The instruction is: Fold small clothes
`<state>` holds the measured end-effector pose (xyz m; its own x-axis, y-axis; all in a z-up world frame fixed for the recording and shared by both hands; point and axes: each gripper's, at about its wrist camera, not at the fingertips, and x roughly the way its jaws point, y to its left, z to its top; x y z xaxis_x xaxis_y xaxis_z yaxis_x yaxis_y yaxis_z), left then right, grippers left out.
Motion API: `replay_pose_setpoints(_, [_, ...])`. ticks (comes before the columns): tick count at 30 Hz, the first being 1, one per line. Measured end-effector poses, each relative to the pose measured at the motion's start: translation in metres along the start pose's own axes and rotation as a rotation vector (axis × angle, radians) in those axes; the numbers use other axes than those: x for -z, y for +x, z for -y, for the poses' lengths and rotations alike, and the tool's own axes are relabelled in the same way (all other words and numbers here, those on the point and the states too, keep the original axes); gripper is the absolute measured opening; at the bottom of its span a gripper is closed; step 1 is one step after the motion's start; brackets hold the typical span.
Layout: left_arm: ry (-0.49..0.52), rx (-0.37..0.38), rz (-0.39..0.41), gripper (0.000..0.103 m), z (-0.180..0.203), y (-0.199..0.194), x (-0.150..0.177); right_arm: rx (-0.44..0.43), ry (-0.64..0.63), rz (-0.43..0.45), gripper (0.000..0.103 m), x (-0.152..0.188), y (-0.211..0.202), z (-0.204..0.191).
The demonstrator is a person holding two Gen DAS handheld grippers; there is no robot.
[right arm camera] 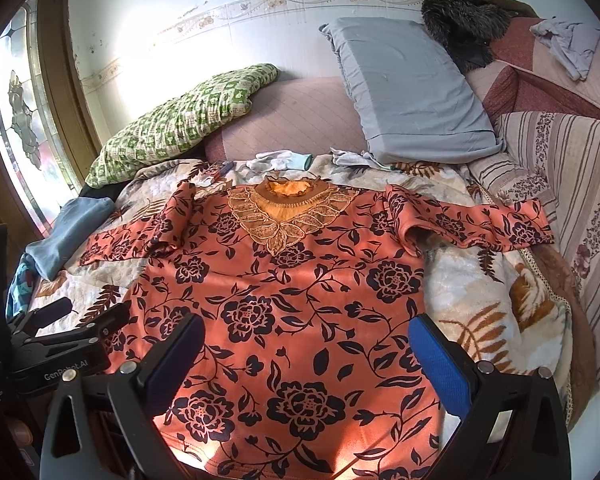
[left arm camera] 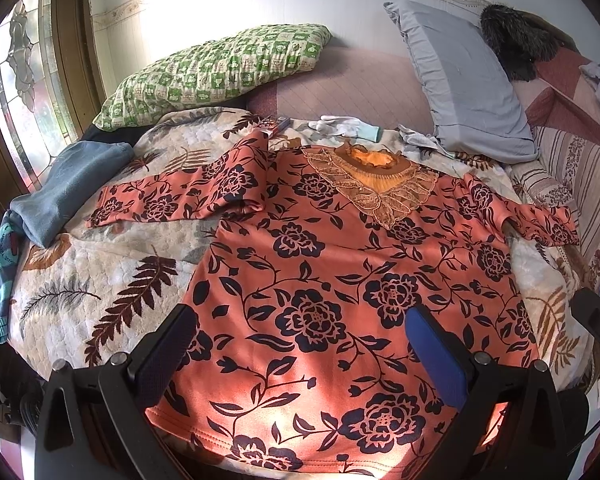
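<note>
An orange top with dark flower print (left arm camera: 324,264) lies flat, front up, on a leaf-patterned blanket (left arm camera: 100,280), lace collar (left arm camera: 376,178) at the far end and both sleeves spread out. It also fills the right wrist view (right arm camera: 300,300). My left gripper (left arm camera: 304,344) is open and empty, above the top's near hem. My right gripper (right arm camera: 308,344) is open and empty, above the hem further right. The right gripper shows at the right edge of the left wrist view (left arm camera: 596,312), and the left gripper at the left of the right wrist view (right arm camera: 68,332).
A blue folded garment (left arm camera: 68,184) lies left of the top. A green checked pillow (left arm camera: 216,68) and a grey pillow (left arm camera: 464,80) lie at the back. White gloves (left arm camera: 340,124) and a small box (left arm camera: 274,124) lie beyond the collar. A striped quilt (right arm camera: 572,200) is on the right.
</note>
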<state>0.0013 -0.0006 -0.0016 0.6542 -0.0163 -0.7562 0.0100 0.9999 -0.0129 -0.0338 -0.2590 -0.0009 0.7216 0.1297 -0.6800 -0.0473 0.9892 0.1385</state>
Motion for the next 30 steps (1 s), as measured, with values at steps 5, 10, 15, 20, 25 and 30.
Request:
replay_pose_setpoints(5, [-0.001,0.001,0.0,0.103,0.0,0.0,0.0,-0.001,-0.001,0.001,0.103,0.0,0.0,0.0])
replay_pose_setpoints(10, [-0.002,0.0,0.002,0.103,0.0,-0.001,0.0,-0.001,0.0,-0.001,0.103,-0.001,-0.001,0.001])
replay_pose_setpoints(15, [-0.002,0.0,0.002,0.103,0.004,-0.001,-0.003,-0.002,0.003,-0.003,0.103,0.0,-0.001,0.001])
replay_pose_setpoints(20, [-0.002,0.003,0.004,0.103,0.0,-0.003,-0.001,-0.001,0.001,-0.001,0.103,0.0,-0.001,0.001])
replay_pose_setpoints(25, [-0.002,0.003,0.005,0.103,0.001,-0.004,-0.001,-0.001,0.001,-0.001,0.103,0.0,-0.001,0.001])
replay_pose_setpoints(30, [-0.013,0.023,-0.018,0.103,-0.004,-0.001,0.0,-0.003,0.001,-0.001,0.103,0.0,-0.001,0.001])
